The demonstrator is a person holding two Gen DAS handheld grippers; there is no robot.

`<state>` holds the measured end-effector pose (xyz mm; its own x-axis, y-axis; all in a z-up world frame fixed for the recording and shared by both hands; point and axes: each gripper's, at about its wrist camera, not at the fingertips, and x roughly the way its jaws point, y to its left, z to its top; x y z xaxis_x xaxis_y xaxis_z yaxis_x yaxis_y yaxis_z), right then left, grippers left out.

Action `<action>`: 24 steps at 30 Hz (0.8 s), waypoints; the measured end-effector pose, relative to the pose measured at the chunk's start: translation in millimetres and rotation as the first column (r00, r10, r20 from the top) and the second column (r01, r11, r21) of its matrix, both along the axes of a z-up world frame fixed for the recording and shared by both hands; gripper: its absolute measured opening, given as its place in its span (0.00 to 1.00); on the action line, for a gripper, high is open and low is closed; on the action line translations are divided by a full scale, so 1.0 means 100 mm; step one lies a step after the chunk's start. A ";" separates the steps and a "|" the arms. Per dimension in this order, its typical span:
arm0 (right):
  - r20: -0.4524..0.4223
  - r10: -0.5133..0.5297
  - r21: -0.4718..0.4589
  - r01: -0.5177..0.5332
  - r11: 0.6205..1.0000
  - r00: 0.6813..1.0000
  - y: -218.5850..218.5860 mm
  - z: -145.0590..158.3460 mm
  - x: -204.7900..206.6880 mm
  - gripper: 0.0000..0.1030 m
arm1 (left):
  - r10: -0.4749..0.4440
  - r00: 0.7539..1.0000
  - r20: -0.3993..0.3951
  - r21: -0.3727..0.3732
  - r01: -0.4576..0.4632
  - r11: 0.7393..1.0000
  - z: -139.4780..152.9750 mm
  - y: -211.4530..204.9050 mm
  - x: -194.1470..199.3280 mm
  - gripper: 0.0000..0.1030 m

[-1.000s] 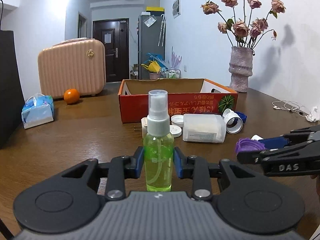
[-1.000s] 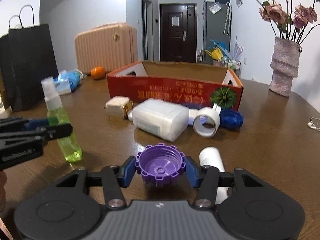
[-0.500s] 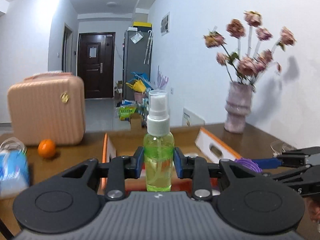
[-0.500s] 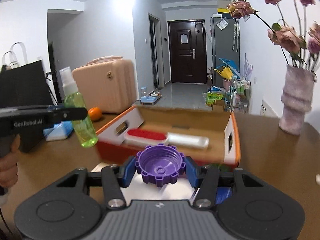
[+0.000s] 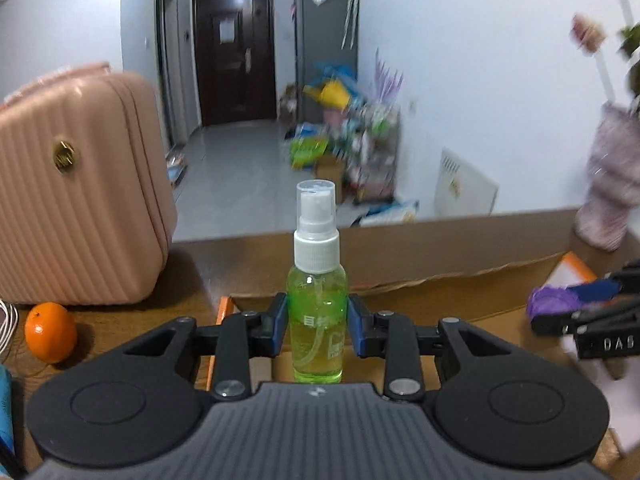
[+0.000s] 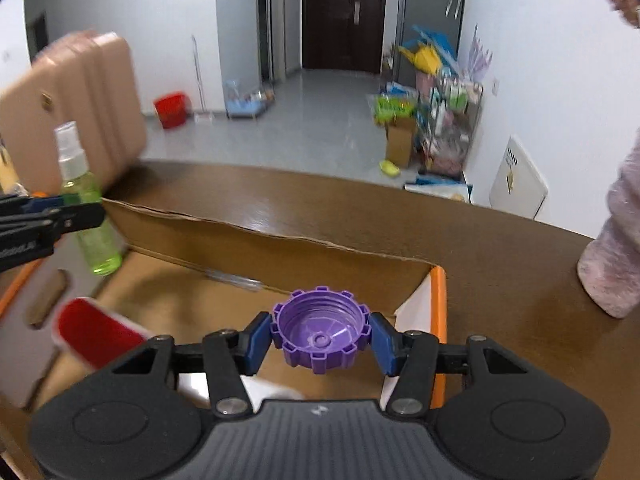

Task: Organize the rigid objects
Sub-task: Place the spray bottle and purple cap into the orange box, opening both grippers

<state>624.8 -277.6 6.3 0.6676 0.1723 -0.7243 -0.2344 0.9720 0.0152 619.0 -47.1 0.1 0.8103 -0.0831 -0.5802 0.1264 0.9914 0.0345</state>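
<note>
My left gripper (image 5: 317, 328) is shut on a green spray bottle (image 5: 317, 312) with a white pump top, held upright over the left end of the cardboard box (image 5: 420, 296). The same bottle (image 6: 94, 216) shows at the left of the right wrist view. A purple toothed cap (image 6: 320, 332), open side up, sits clamped in my right gripper (image 6: 320, 340) above the box's brown inside (image 6: 192, 304), near its right orange-edged wall (image 6: 439, 320). In the left wrist view that cap (image 5: 550, 304) hangs at the far right.
Inside the box lies a red and white brush (image 6: 96, 336). A pink suitcase (image 5: 76, 200) and an orange (image 5: 50, 332) stand left of the box on the brown table (image 6: 500, 264). A pale vase (image 6: 616, 248) stands at the right.
Both grippers have travelled forward from the near table to above the box, each keeping its object. The loose items by the box's front have dropped out of view.
</note>
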 end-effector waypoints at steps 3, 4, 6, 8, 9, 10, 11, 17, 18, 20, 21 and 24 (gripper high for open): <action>-0.030 -0.016 -0.016 0.016 1.000 0.999 0.06 -0.14 0.23 0.58 | 0.034 0.997 -0.069 -0.008 -0.034 0.999 -0.10 0.05 0.14 0.31; -0.040 -0.025 -0.014 0.024 1.000 0.999 0.08 -0.18 0.29 0.62 | 0.037 0.996 -0.076 -0.014 -0.039 0.999 -0.11 0.07 0.16 0.31; -0.030 -0.031 -0.004 0.031 1.000 0.999 0.09 -0.20 0.31 0.62 | 0.021 0.997 -0.076 -0.022 -0.022 1.000 -0.11 0.09 0.16 0.31; -0.019 -0.030 0.004 0.030 1.000 0.999 0.09 -0.20 0.31 0.62 | 0.013 0.997 -0.073 -0.012 -0.014 1.000 -0.10 0.10 0.17 0.31; -0.010 -0.033 0.008 0.033 0.999 0.999 0.09 -0.19 0.29 0.63 | 0.009 0.998 -0.070 -0.003 -0.009 1.000 -0.09 0.08 0.17 0.31; 0.005 -0.041 0.016 0.041 0.999 0.999 0.06 -0.15 0.24 0.63 | 0.003 0.998 -0.060 0.007 -0.002 1.000 -0.08 0.07 0.16 0.33; 0.011 -0.045 0.020 0.045 0.999 0.999 0.05 -0.12 0.20 0.63 | -0.004 0.998 -0.056 0.016 0.005 1.000 -0.06 0.06 0.15 0.39; 0.075 -0.034 0.013 0.033 0.999 0.997 -0.02 0.31 -0.18 0.69 | -0.003 0.998 -0.061 0.006 0.003 1.000 0.08 0.12 -0.08 0.64; 0.085 -0.030 0.009 0.029 1.000 0.996 -0.03 0.39 -0.27 0.69 | -0.001 0.998 -0.057 0.004 0.001 1.000 0.13 0.15 -0.19 0.66; 0.115 -0.025 0.008 0.025 1.000 0.993 -0.05 0.57 -0.53 0.77 | -0.006 0.999 -0.035 -0.004 0.006 1.000 0.27 0.25 -0.45 0.72; 0.132 -0.022 0.012 0.021 1.000 0.991 -0.06 0.65 -0.65 0.80 | -0.009 1.000 -0.021 -0.008 0.009 1.000 0.34 0.30 -0.60 0.74; 0.175 0.001 0.010 -0.003 1.000 0.985 -0.05 0.81 -1.08 0.82 | -0.015 1.000 -0.003 -0.019 0.015 1.000 0.53 0.42 -1.06 0.78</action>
<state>516.4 -282.7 87.6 0.7836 0.1807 -0.5944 -0.2364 0.9715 -0.0162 513.3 -4.6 52.9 0.8070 -0.1062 -0.5809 0.1412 0.9899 0.0152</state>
